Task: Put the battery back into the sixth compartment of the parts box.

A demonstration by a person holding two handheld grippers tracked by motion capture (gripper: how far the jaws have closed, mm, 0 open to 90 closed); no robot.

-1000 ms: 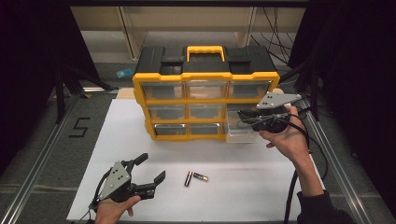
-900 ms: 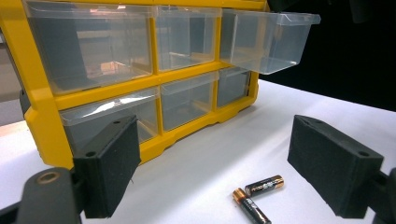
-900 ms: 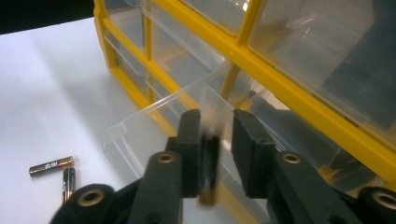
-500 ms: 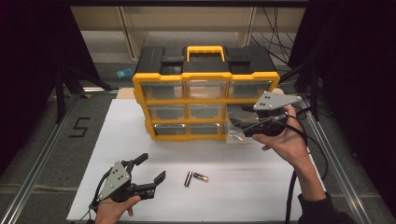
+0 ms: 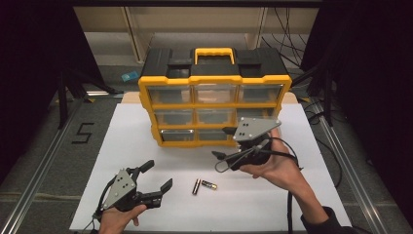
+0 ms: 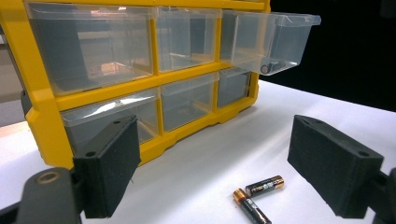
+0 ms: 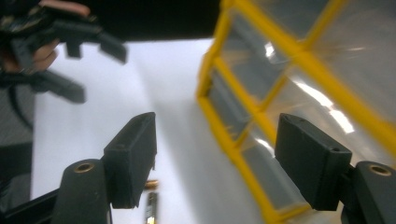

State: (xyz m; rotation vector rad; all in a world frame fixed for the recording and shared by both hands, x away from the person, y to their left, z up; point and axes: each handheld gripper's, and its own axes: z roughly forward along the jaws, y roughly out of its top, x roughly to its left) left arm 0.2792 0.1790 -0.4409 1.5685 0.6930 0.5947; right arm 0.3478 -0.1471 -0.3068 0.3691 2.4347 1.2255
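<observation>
Batteries [image 5: 204, 185], two of them, lie on the white table [image 5: 302, 204] touching at one end in a shallow V, and in the left gripper view they sit low between the left gripper's [image 5: 155, 181] jaws, nearer the right-hand jaw and a little ahead of both. Those jaws stand wide apart with nothing between the pads, resting low at the near edge of the table in the person's left hand [image 5: 117, 219]. Over to the right gripper [image 5: 225, 143]: its jaws have just been opening, and now they gape with only air between them, nothing held, hanging above the table just in front of the yellow drawer cabinet [image 5: 214, 83]. In the right gripper view the cabinet's yellow frame and clear drawers rise tilted past the right-hand jaw, while the batteries peek out, blurred, just beneath the left-hand jaw's tip. The person's right hand [image 5: 272, 168] wraps the gripper body, its cable [image 5: 290, 204] looping back toward the sleeve. Beyond the left gripper's jaws, one clear drawer [image 6: 275, 42] at the cabinet's right end sticks out from its slot, with a small dark cylinder lying in its bottom corner; what that is I cannot tell.
</observation>
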